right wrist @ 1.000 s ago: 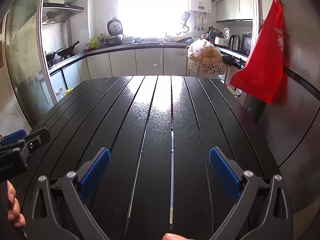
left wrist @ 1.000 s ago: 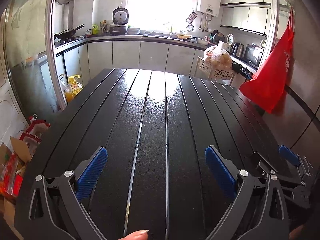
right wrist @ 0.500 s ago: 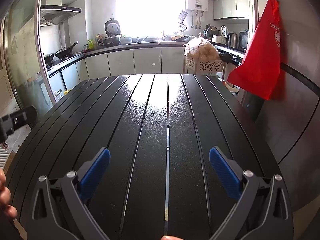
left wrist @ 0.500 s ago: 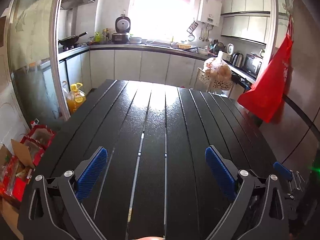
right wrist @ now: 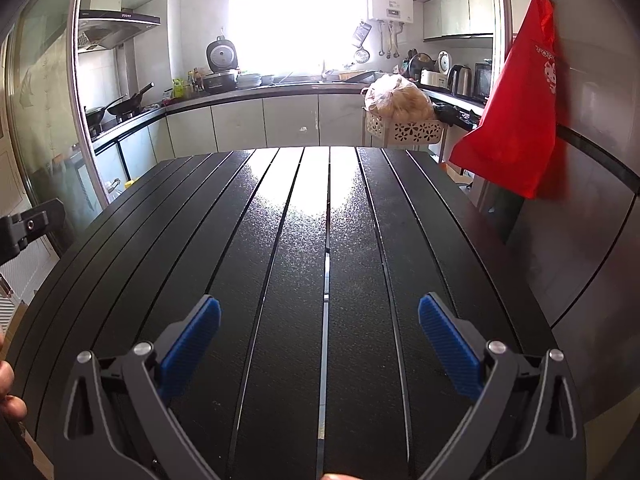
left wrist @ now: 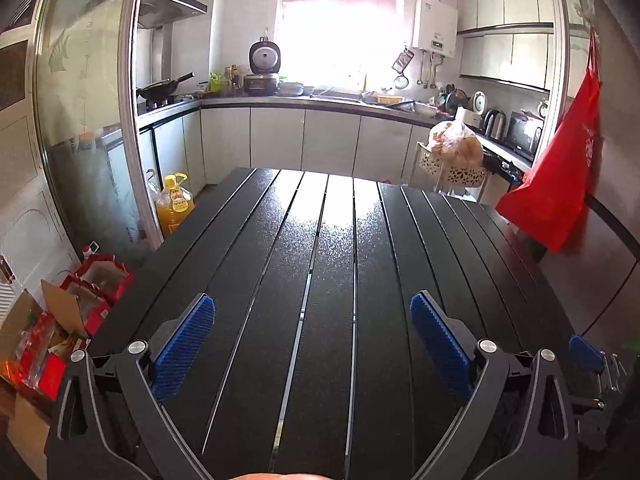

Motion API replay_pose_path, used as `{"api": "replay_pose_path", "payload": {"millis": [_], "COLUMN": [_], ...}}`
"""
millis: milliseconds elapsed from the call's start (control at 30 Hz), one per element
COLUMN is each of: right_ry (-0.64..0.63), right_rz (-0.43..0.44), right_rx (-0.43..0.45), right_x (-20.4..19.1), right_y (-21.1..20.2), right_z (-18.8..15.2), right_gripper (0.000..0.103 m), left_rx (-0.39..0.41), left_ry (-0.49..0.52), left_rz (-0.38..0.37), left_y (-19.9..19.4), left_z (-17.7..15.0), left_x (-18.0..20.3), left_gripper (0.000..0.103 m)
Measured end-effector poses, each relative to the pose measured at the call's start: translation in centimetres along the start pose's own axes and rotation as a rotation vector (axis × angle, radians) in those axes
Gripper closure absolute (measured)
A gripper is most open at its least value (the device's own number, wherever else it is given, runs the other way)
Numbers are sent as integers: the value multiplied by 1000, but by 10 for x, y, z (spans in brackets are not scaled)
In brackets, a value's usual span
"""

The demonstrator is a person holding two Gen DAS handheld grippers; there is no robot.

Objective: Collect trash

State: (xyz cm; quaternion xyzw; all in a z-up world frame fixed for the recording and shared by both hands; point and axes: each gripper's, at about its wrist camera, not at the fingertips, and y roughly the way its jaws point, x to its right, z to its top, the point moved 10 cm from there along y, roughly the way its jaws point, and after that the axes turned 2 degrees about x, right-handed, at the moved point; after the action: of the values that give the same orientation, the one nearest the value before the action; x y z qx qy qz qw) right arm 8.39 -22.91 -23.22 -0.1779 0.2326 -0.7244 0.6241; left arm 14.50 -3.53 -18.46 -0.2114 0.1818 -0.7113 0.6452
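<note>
**Both grippers hovering over a bare table, no trash in sight yet**

The left gripper (left wrist: pixel 312 340) is hanging low over the near end of the black slatted table (left wrist: pixel 332 240), jaws spread wide, blue pads (left wrist: pixel 184 344) far apart, gripping nothing. The right gripper (right wrist: pixel 320 344) is doing the same on its side: wide apart, empty, pointing down the slats toward the kitchen counter (right wrist: pixel 280 90). Judging from the spread, both are being kept ready to close on whatever turns up.

Trash: none showing on the tabletop in either view. Nearest candidates are lying off the table, on the floor to the left, where an open cardboard box (left wrist: pixel 52 316) and red packaging (left wrist: pixel 100 280) are piled together; whether these count as the trash I cannot tell.

A yellow oil bottle (left wrist: pixel 175 204) is standing on the floor by the glass partition. A red bag (right wrist: pixel 516 120) is hanging on the right wall, and a basket (right wrist: pixel 404 130) holding a filled plastic bag is sitting beyond the table's far end.

The task looks barely begun; the next move likely calls for turning toward the floor pile.
</note>
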Motion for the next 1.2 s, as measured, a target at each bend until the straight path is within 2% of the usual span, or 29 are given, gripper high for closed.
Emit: {"api": "replay_pose_path", "payload": {"millis": [1200], "right_ry": [27], "right_rz": [-4], "right_rx": [-13], "right_x": [10], "right_y": [0], "right_z": [-9], "right_gripper": [4], "left_rx": [-55], "left_ry": [57], "left_rz": [-7], "left_y": [9], "left_z": [-18], "left_x": [16], "left_gripper": [8]}}
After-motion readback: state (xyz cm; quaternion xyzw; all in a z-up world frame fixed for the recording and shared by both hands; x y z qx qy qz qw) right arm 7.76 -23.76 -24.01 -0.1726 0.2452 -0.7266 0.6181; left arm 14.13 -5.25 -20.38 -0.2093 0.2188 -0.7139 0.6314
